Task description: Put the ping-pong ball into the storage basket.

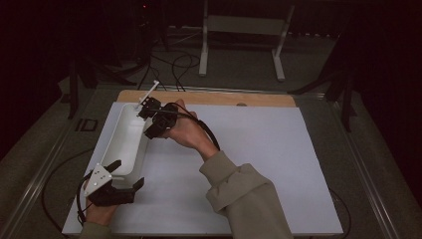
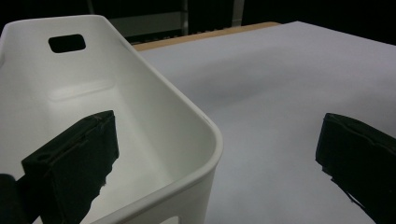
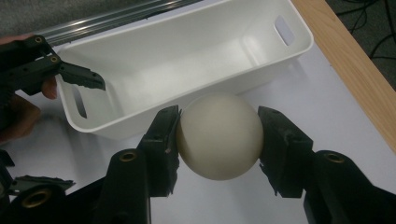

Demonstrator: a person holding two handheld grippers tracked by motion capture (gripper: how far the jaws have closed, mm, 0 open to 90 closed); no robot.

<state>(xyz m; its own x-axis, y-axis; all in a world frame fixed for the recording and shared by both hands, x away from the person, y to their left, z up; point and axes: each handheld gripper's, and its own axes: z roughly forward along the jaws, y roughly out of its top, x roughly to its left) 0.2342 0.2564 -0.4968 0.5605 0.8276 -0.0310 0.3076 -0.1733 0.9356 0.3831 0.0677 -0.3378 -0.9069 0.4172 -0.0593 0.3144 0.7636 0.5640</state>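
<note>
From the high view, my right tongs point(image 1: 149, 115) hang over the far end of the white bin point(image 1: 124, 144), which lies lengthwise on the white sheet covering the table point(image 1: 259, 164), while my left tongs point(image 1: 124, 175) sit at the bin's near end with the jaws spread, one jaw inside the bin and one outside. In the left gripper view, my left tongs point(image 2: 215, 163) straddle the bin's point(image 2: 177, 121) near corner: one jaw inside the bin, the other over the bare sheet, neither pressing on the wall. In the right gripper view, my right tongs point(image 3: 218, 140) pinch a cream-white ball point(image 3: 219, 135) between both pads, held above the sheet just beside the bin's point(image 3: 187, 51) long wall, outside it.
</note>
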